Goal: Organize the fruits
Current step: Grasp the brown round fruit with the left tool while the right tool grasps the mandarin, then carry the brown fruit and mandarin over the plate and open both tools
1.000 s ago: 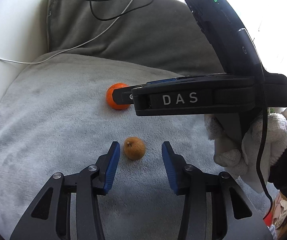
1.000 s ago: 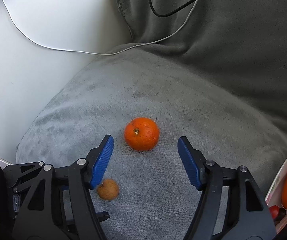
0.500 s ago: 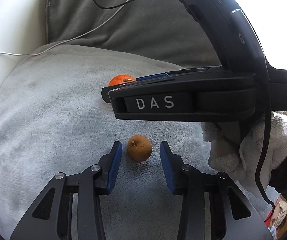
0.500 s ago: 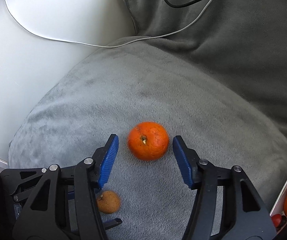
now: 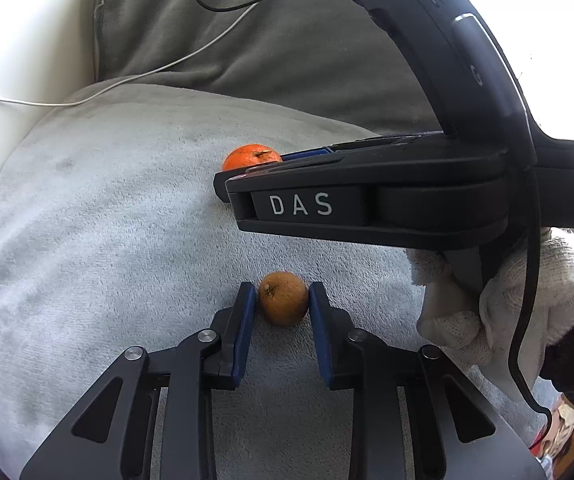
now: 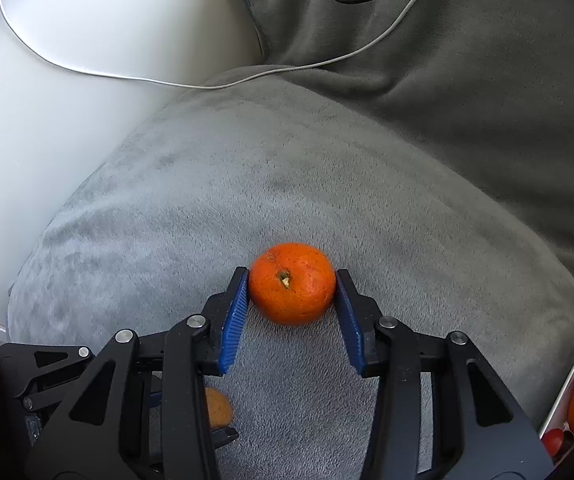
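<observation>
Grey plush cushion (image 6: 247, 200): right gripper (image 6: 292, 286) clasps round bright-orange mandarin (image 6: 292, 283); left gripper (image 5: 282, 300) clasps small brownish-orange fruit (image 5: 283, 298). Both probably light, soft-skinned; grip sides gently.

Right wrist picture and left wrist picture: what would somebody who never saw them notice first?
First, the bright orange mandarin on the grey cushion, with the right gripper closed on its two sides. Next, the smaller brownish fruit pinched in the left gripper, nearer the cushion's front. Also the big black gripper body marked DAS crossing the left wrist view.
</observation>
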The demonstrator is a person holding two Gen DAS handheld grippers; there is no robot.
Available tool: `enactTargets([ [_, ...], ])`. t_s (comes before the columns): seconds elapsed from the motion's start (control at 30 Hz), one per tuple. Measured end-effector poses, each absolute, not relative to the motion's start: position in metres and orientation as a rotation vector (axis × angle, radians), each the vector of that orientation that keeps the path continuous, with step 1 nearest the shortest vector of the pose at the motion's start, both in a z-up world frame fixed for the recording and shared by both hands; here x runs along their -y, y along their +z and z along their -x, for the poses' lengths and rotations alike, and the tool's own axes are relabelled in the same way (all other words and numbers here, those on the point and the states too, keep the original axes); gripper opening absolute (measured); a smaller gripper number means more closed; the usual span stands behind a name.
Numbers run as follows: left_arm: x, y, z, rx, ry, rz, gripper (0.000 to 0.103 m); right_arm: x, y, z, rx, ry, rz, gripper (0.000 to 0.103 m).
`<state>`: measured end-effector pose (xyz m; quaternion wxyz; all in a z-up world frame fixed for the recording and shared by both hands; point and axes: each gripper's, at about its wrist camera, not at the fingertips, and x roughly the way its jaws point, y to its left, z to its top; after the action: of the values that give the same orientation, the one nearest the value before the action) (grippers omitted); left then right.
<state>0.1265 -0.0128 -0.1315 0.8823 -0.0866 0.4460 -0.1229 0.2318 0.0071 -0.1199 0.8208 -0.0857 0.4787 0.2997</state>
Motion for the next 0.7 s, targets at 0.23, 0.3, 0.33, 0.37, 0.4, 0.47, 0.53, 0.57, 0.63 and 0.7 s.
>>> enactTargets([
  [0.23,0.011,-0.130,-0.118,-0.919,-0.259,0.184,0.024,0.004,-0.113,-0.227,-1.007,0.624,0.145,0.043],
  [0.3,0.009,-0.130,-0.118,-0.916,-0.261,0.188,0.024,0.012,-0.108,-0.223,-1.000,0.616,0.135,0.043],
  [0.33,0.008,-0.129,-0.116,-0.913,-0.262,0.189,0.024,0.014,-0.106,-0.222,-0.996,0.613,0.131,0.043],
  [0.37,0.008,-0.127,-0.114,-0.911,-0.262,0.189,0.024,0.018,-0.104,-0.220,-0.991,0.611,0.127,0.043],
  [0.4,0.008,-0.126,-0.114,-0.909,-0.263,0.189,0.024,0.021,-0.102,-0.218,-0.987,0.608,0.123,0.043],
  [0.47,0.009,-0.124,-0.111,-0.905,-0.264,0.188,0.024,0.027,-0.097,-0.215,-0.979,0.604,0.113,0.043],
  [0.53,0.010,-0.122,-0.109,-0.901,-0.264,0.189,0.024,0.034,-0.091,-0.211,-0.968,0.596,0.105,0.043],
  [0.57,0.011,-0.121,-0.108,-0.898,-0.265,0.189,0.024,0.037,-0.089,-0.209,-0.962,0.591,0.101,0.043],
  [0.63,0.014,-0.118,-0.106,-0.891,-0.270,0.185,0.024,0.042,-0.084,-0.205,-0.950,0.583,0.098,0.043],
  [0.7,0.016,-0.113,-0.102,-0.882,-0.275,0.179,0.024,0.050,-0.078,-0.200,-0.938,0.575,0.091,0.043],
])
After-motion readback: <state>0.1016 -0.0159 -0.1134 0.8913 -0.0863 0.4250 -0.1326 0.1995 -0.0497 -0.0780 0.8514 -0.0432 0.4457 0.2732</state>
